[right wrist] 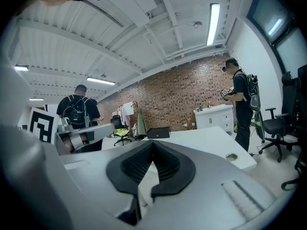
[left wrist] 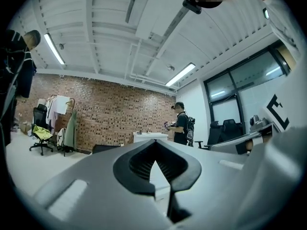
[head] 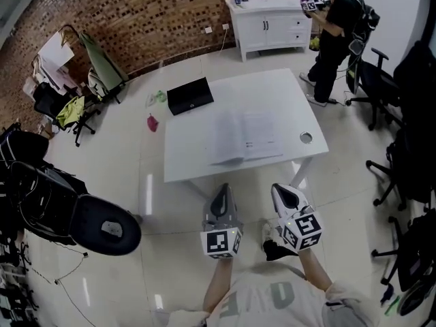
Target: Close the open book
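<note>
An open book (head: 244,138) with white pages lies flat on the middle of the white table (head: 191,162). Both grippers are held close to my body, short of the table's near edge and apart from the book. My left gripper (head: 221,191) points at the table, its jaws closed tip to tip with nothing between them (left wrist: 154,143). My right gripper (head: 281,189) sits beside it, likewise shut and empty (right wrist: 152,143). In the right gripper view the table (right wrist: 211,140) stretches ahead past the jaws.
A black box (head: 190,95) stands at the table's far left corner and a small round object (head: 306,137) lies near its right edge. A person (head: 335,33) stands by a white cabinet (head: 269,24). Office chairs (head: 381,80) line the right; a black chair (head: 102,227) is at left.
</note>
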{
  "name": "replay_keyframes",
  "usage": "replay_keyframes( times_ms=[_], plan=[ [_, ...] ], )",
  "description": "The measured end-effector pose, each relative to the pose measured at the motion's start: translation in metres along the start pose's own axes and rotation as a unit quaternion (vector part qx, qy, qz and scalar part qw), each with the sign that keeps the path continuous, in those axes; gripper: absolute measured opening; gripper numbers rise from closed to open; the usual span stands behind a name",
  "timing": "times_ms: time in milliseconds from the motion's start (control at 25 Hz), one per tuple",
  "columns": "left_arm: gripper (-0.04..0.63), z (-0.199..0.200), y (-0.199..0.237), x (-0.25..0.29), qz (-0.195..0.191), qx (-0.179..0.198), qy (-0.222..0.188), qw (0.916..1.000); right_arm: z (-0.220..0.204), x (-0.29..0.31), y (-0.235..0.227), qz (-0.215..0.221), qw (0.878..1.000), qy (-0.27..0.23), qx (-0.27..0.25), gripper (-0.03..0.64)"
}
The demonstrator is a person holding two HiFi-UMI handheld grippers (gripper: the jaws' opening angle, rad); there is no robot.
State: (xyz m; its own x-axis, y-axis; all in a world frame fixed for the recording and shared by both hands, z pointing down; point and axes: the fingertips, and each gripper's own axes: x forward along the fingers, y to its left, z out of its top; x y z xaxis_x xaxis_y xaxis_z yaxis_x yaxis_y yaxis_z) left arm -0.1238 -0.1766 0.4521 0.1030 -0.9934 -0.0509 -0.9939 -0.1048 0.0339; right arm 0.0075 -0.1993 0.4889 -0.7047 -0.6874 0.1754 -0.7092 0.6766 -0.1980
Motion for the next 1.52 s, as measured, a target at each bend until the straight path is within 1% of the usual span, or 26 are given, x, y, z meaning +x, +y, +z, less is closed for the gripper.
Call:
replay_keyframes(
  times_ms=[120, 280, 440, 520, 600, 720, 760, 840, 920, 960, 1000, 1040, 1080, 1120, 1160, 1200, 1280, 1320, 1360, 1400, 1440, 1520],
  plan=[
    [0.012, -0.001, 0.010, 0.046, 0.004, -0.010, -0.002, 0.9999, 0.009, 0.033, -0.028, 0.005, 1.000, 0.004, -0.005, 0.003],
    [0.012, -0.005, 0.023, 0.077, 0.015, 0.014, 0.009, 0.9997, 0.018, 0.065, -0.047, 0.010, 1.000, 0.003, -0.003, 0.003],
    [0.012, -0.006, 0.045, 0.107, 0.017, -0.006, 0.019, 0.9997, 0.035, 0.098, -0.057, 0.008, 1.000, -0.002, 0.006, 0.003],
    [0.012, -0.006, 0.052, 0.120, 0.013, -0.010, 0.023, 0.9996, 0.041, 0.108, -0.060, 0.004, 1.000, -0.002, 0.007, 0.003],
    [0.012, -0.005, 0.048, 0.126, 0.011, -0.010, 0.020, 0.9997, 0.039, 0.107, -0.065, 0.002, 1.000, -0.001, 0.009, 0.003],
    [0.012, -0.008, 0.036, 0.130, 0.007, -0.007, 0.004, 0.9999, 0.032, 0.102, -0.073, 0.006, 1.000, -0.009, 0.007, 0.003],
    [0.012, -0.007, 0.038, 0.135, 0.006, -0.011, -0.003, 0.9999, 0.033, 0.107, -0.074, 0.006, 1.000, -0.010, 0.007, 0.003],
    [0.009, 0.003, 0.057, 0.146, 0.010, -0.038, -0.020, 0.9990, 0.040, 0.129, -0.071, 0.006, 1.000, -0.010, 0.009, 0.003],
    [0.005, 0.004, 0.079, 0.152, 0.015, -0.087, -0.027, 0.9957, 0.046, 0.148, -0.062, 0.006, 1.000, -0.007, 0.010, 0.003],
    [0.039, -0.002, 0.086, 0.154, 0.013, -0.122, -0.025, 0.9922, 0.047, 0.153, -0.059, 0.006, 1.000, -0.004, 0.011, 0.003],
    [0.076, -0.013, 0.090, 0.157, 0.011, -0.163, -0.020, 0.9863, 0.047, 0.157, -0.058, 0.006, 1.000, -0.001, 0.014, 0.003],
    [0.094, -0.028, 0.094, 0.158, 0.011, -0.212, -0.013, 0.9771, 0.045, 0.159, -0.058, 0.006, 1.000, 0.003, 0.020, 0.003],
    [0.117, -0.046, 0.098, 0.159, 0.016, -0.266, -0.006, 0.9639, 0.043, 0.161, -0.058, 0.006, 1.000, 0.005, 0.025, 0.003],
    [0.145, -0.067, 0.101, 0.160, 0.026, -0.322, 0.004, 0.9465, 0.041, 0.162, -0.060, 0.004, 1.000, 0.007, 0.030, 0.003],
    [0.165, -0.090, 0.104, 0.160, 0.038, -0.376, 0.018, 0.9257, 0.038, 0.163, -0.061, 0.001, 0.999, 0.009, 0.034, 0.003],
    [0.189, -0.112, 0.105, 0.159, 0.052, -0.425, 0.035, 0.9028, 0.036, 0.164, -0.063, -0.002, 0.999, 0.012, 0.038, 0.003],
    [0.196, -0.150, 0.098, 0.155, 0.074, -0.505, 0.069, 0.8570, 0.033, 0.162, -0.068, -0.007, 0.999, 0.016, 0.043, 0.003],
    [0.198, -0.162, 0.092, 0.152, 0.082, -0.536, 0.080, 0.8362, 0.032, 0.157, -0.071, -0.009, 0.999, 0.018, 0.046, 0.003],
    [0.201, -0.172, 0.085, 0.149, 0.091, -0.562, 0.088, 0.8171, 0.031, 0.152, -0.075, -0.013, 0.999, 0.019, 0.050, 0.003],
    [0.207, -0.181, 0.080, 0.146, 0.101, -0.584, 0.094, 0.7999, 0.029, 0.146, -0.079, -0.017, 0.998, 0.019, 0.053, 0.003],
    [0.210, -0.189, 0.075, 0.143, 0.112, -0.601, 0.100, 0.7849, 0.028, 0.140, -0.084, -0.022, 0.998, 0.020, 0.057, 0.003],
    [0.221, -0.204, 0.069, 0.136, 0.137, -0.625, 0.109, 0.7610, 0.025, 0.130, -0.092, -0.030, 0.997, 0.021, 0.062, 0.003]
  ],
)
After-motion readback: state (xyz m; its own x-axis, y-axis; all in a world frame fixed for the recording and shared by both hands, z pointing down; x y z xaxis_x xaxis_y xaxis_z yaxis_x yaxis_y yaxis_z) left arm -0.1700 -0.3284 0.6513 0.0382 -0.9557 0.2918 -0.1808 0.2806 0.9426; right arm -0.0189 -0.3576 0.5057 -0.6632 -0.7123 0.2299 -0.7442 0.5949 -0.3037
